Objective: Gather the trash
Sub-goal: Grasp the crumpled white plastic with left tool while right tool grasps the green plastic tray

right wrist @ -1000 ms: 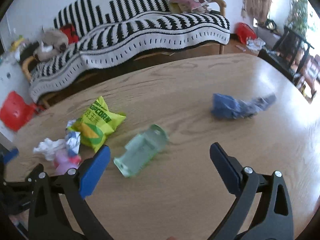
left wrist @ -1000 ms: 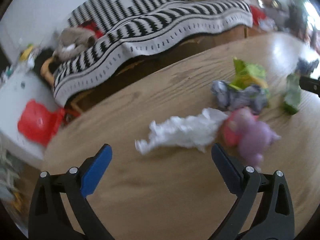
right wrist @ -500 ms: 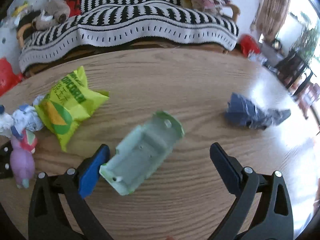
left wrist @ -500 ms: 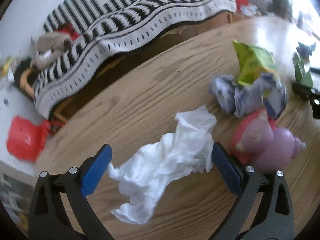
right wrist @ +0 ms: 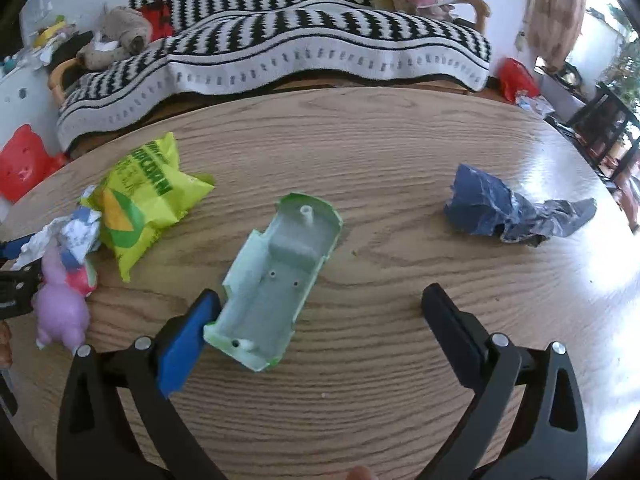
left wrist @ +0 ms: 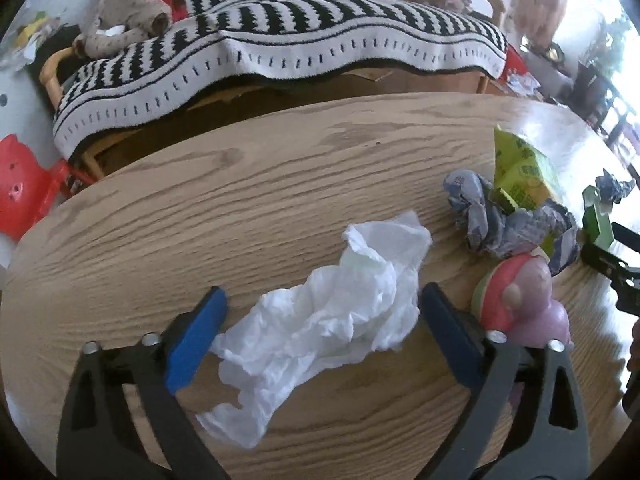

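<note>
Straddling a crumpled white tissue [left wrist: 328,312] on the wooden table [left wrist: 200,216], our left gripper [left wrist: 320,324] stands spread wide, the tissue lying between its blue pads, neither pad pressing it. Our right gripper [right wrist: 316,320] is likewise spread wide around a pale green plastic shell [right wrist: 276,276], whose near corner touches the left pad while the right pad stays well apart. A yellow-green snack bag [right wrist: 140,200], a pink toy [left wrist: 520,300] and crumpled blue paper [right wrist: 508,212] lie nearby.

The right claw [left wrist: 616,276] is cut off by the frame edge
</note>
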